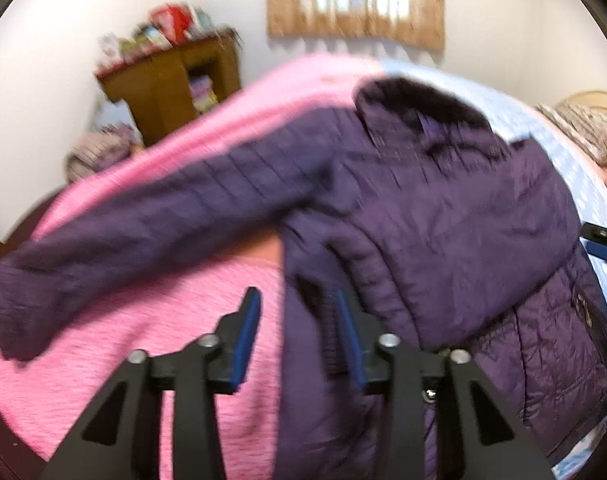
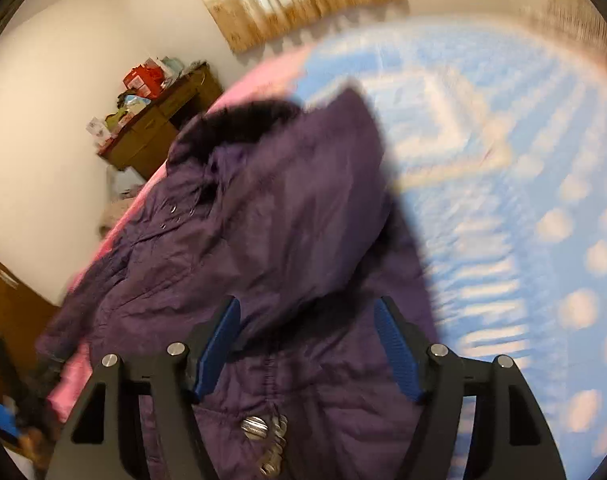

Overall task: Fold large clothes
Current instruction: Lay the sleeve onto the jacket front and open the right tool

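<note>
A dark purple quilted jacket (image 1: 443,220) with a dark fur collar lies on the bed, one sleeve (image 1: 143,232) stretched out left over the pink blanket. My left gripper (image 1: 297,304) is open above the jacket's left side edge, holding nothing. In the right wrist view the jacket (image 2: 263,240) fills the middle, its right sleeve folded in over the body. My right gripper (image 2: 305,312) is open just above the jacket near its metal snaps (image 2: 259,428). The right gripper also shows at the far right of the left wrist view (image 1: 605,242).
A pink blanket (image 1: 123,360) covers the bed's left half, a light blue patterned cover (image 2: 523,200) the right. A wooden cabinet (image 1: 171,80) with clutter on top stands by the far wall under a curtained window (image 1: 355,0). A patterned pillow (image 1: 579,128) lies at the right.
</note>
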